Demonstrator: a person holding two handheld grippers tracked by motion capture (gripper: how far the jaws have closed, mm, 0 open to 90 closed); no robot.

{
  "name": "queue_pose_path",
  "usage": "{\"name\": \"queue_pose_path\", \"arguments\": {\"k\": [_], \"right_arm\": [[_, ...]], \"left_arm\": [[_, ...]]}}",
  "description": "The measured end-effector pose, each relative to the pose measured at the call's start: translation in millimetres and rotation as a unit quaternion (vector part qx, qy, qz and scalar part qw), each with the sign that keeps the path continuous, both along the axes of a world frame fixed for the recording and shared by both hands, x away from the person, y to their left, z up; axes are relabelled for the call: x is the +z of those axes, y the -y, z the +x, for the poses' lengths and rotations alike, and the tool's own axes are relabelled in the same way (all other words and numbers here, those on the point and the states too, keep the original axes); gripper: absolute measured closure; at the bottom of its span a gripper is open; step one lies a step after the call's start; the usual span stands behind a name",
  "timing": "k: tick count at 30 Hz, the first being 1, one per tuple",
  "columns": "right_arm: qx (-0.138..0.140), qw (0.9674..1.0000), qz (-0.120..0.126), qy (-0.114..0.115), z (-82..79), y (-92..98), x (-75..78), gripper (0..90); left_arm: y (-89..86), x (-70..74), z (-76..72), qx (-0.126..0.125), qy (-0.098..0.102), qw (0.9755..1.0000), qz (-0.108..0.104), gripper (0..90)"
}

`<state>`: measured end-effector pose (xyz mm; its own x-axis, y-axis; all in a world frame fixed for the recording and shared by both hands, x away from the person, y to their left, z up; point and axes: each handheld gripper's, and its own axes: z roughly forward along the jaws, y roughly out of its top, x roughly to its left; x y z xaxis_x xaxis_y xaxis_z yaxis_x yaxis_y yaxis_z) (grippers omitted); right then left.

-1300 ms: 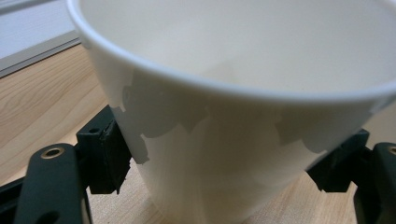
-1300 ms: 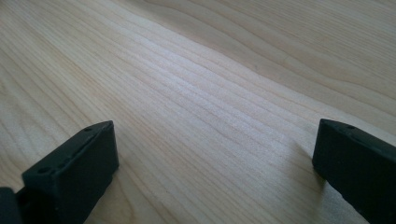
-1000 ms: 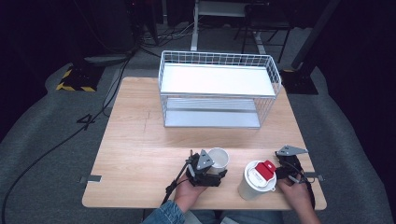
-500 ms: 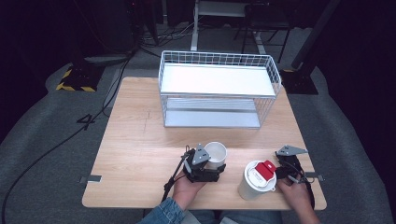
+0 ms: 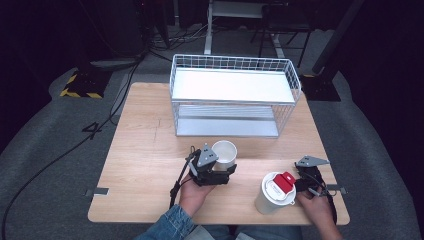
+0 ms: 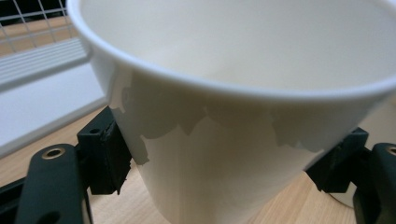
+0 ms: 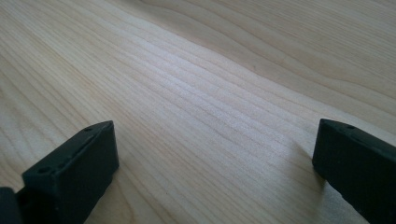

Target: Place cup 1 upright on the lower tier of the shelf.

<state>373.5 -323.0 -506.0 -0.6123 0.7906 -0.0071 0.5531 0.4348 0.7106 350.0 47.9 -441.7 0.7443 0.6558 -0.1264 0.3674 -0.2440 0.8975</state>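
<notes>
An open white paper cup is held off the table, my left gripper shut on its lower wall. In the left gripper view the cup looms large and tilted, and the left gripper presses both black pads against its sides. A taller white cup with a white lid and red tab stands at the front right. My right gripper rests just right of it, open. In the right gripper view the right gripper has bare wood between its jaws.
A white wire rack with two shelves stands at the back of the wooden table. Dark floor, cables and a yellow-black striped block lie beyond the table.
My left gripper has lifted the white cup off the table and carried it a little toward the rack. The right gripper and the lidded cup have not moved.
</notes>
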Motion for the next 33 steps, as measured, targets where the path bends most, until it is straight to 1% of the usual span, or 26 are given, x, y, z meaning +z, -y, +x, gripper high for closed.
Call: {"name": "queue_pose_path", "arguments": {"k": [3, 7, 9, 11, 14, 16, 18, 24, 25, 26, 27, 28, 32, 33], "right_arm": [[0.000, 1.0000, 0.000, 0.000, 0.0, 0.0, 0.0, 0.5], [0.000, 1.0000, 0.000, 0.000, 0.0, 0.0, 0.0, 0.5], [0.000, 1.0000, 0.000, 0.000, 0.0, 0.0, 0.0, 0.5], [0.000, 1.0000, 0.000, 0.000, 0.0, 0.0, 0.0, 0.5], [0.000, 1.0000, 0.000, 0.000, 0.0, 0.0, 0.0, 0.5], [0.000, 1.0000, 0.000, 0.000, 0.0, 0.0, 0.0, 0.5], [0.000, 1.0000, 0.000, 0.000, 0.0, 0.0, 0.0, 0.5], [0.000, 1.0000, 0.000, 0.000, 0.0, 0.0, 0.0, 0.5], [0.000, 1.0000, 0.000, 0.000, 0.0, 0.0, 0.0, 0.5], [0.000, 1.0000, 0.000, 0.000, 0.1, 0.0, 0.0, 0.5], [0.000, 1.0000, 0.000, 0.000, 0.0, 0.0, 0.0, 0.5], [0.000, 1.0000, 0.000, 0.000, 0.0, 0.0, 0.0, 0.5], [0.000, 1.0000, 0.000, 0.000, 0.0, 0.0, 0.0, 0.5], [0.000, 1.0000, 0.000, 0.000, 0.0, 0.0, 0.0, 0.5]], "left_arm": [[-1.6, 6.2, 3.9, 0.001, 0.004, 1.0000, 0.005, 22.0], [-3.2, 10.0, 8.0, 0.004, 0.008, 0.9999, 0.009, 22.0], [-4.1, 12.1, 11.3, 0.004, 0.006, 1.0000, 0.005, 22.0], [-4.4, 14.9, 14.5, 0.006, 0.007, 0.9999, 0.005, 22.0], [-4.9, 19.5, 20.0, 0.009, 0.013, 0.9998, 0.013, 22.0], [-5.6, 22.6, 23.8, 0.012, 0.014, 0.9997, 0.014, 22.0], [-6.3, 24.9, 27.0, 0.015, 0.015, 0.9997, 0.009, 22.0], [-6.3, 30.4, 38.7, 0.023, 0.011, 0.9996, 0.009, 22.0], [-6.0, 30.6, 40.3, 0.023, 0.012, 0.9996, 0.006, 22.0], [-5.9, 30.5, 42.4, 0.021, 0.008, 0.9998, 0.001, 22.0], [-5.1, 30.5, 47.7, 0.017, 0.002, 0.9999, -0.001, 22.1], [-5.1, 30.5, 47.7, 0.017, 0.002, 0.9999, -0.001, 22.1], [-3.3, 30.6, 58.2, 0.022, -0.002, 0.9998, 0.000, 22.1], [-3.0, 30.0, 60.8, 0.026, 0.001, 0.9997, -0.001, 22.1]]}}
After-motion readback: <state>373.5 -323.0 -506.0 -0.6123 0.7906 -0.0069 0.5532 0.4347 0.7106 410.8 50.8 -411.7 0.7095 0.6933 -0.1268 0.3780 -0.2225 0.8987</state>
